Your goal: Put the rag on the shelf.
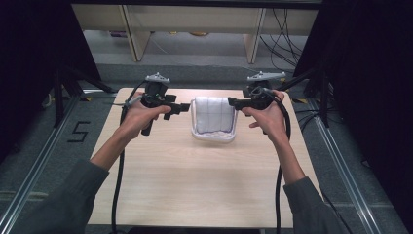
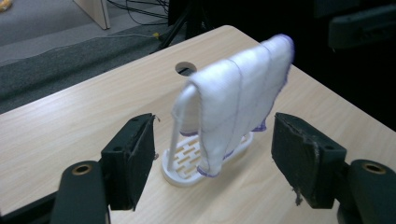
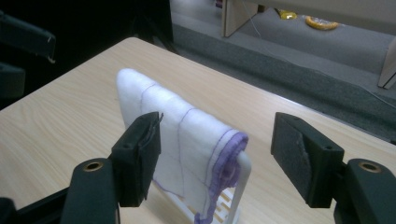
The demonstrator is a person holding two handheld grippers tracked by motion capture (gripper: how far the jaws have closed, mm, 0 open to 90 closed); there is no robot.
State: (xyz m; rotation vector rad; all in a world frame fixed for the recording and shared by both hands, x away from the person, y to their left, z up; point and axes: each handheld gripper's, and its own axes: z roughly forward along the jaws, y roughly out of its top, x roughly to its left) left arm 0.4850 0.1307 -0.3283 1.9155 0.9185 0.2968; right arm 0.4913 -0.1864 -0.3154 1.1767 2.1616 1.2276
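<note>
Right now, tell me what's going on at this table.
A person holds a two-jaw gripper in each hand, one on either side of a small white rack with a white cloth draped over its bar. The left gripper and the right gripper both point at the cloth's ends with jaws open. Neither grips the cloth; it hangs on the rack on the wooden table.

— Looking like a lab or recording studio: pale wood-grain table (image 1: 195, 185) standing between black curtains (image 1: 29, 58) on grey carpet (image 1: 63, 146).

— Agreeing. Black cables (image 1: 285, 36) trailing behind, aluminium floor rails (image 1: 341, 161) running alongside, black tape digit "5" (image 1: 79, 131) marking the station, tripod legs (image 1: 61, 92) standing nearby.
</note>
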